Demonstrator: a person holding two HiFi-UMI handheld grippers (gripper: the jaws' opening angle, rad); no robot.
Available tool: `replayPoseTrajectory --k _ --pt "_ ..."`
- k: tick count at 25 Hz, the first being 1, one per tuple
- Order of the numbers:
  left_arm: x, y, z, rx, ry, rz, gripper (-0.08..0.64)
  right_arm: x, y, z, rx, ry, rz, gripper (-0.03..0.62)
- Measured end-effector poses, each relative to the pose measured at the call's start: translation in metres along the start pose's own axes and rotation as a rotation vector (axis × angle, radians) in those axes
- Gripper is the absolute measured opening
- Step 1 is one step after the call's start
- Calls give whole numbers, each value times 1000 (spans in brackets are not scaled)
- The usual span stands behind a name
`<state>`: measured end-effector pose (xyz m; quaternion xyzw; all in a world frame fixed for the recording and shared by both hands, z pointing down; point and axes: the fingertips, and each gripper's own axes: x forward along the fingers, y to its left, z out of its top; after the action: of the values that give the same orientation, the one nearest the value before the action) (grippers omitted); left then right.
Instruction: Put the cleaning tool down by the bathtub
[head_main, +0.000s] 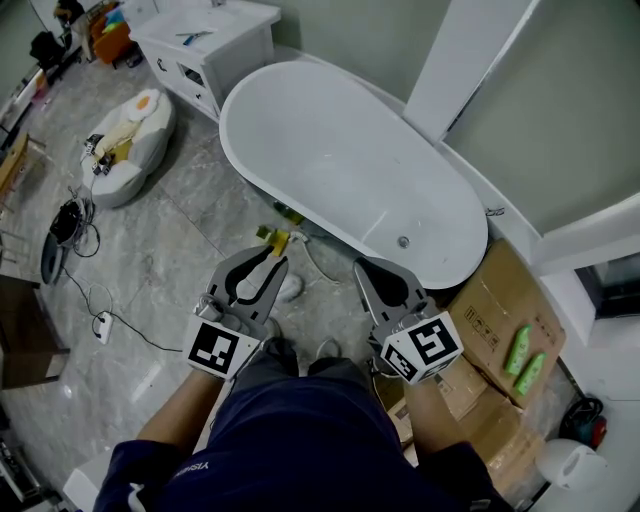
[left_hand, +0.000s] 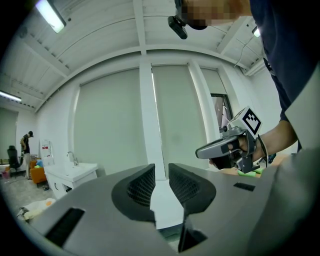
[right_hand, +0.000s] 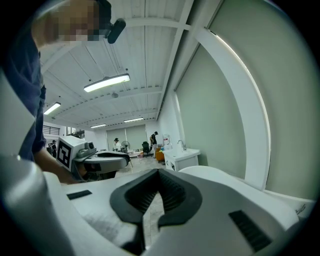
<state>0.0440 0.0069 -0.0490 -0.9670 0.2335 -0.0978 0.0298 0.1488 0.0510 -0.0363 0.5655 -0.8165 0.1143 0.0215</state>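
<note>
Tool position: the cleaning tool (head_main: 273, 238), a small yellow-and-green item, lay on the grey floor (head_main: 180, 230) just beside the near wall of the bathtub (head_main: 330, 150), at the tub's lower left flank in the head view. It was free of both grippers. It was too small in the head view to give its shape with confidence. Its long axis seemed to run from the yellow end up toward a darker green end closer under the tub, i.e. roughly along the line in which the left jaws pointed.

Key relation: the tool sat directly ahead of the left gripper (head_main: 272, 258), just beyond its tips and lower down, on the floor. The right gripper (head_main: 365, 268) was further off, with the tool ahead and to its left. The left hand was therefore the nearer one.

Jaws, left: pads stood a narrow way apart, with an even slot between them. Only the pale wall behind showed through the slot, nothing gripped. Jaws, right: tips together, pads empty.

Neither gripper view showed the tool. Both cameras looked level or upward at walls and ceiling, so its position rested on the head view alone.

Judgement: with the tool on the floor against the tub and no jaw on it, the placing looked complete. Any further move would only need the left gripper to draw back along its own axis, away from the tool, without nudging it.
</note>
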Motion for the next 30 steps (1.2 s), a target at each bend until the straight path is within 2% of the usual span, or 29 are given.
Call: replayPoseTrajectory --k 11,30 --pt "6 -6 10 8 -18 -17 54 -4 -3 8 0 -19 -6 5" --pt "10 -16 19 -3 -35 -48 31 -10 -4 13 -10 -32 -11 5"
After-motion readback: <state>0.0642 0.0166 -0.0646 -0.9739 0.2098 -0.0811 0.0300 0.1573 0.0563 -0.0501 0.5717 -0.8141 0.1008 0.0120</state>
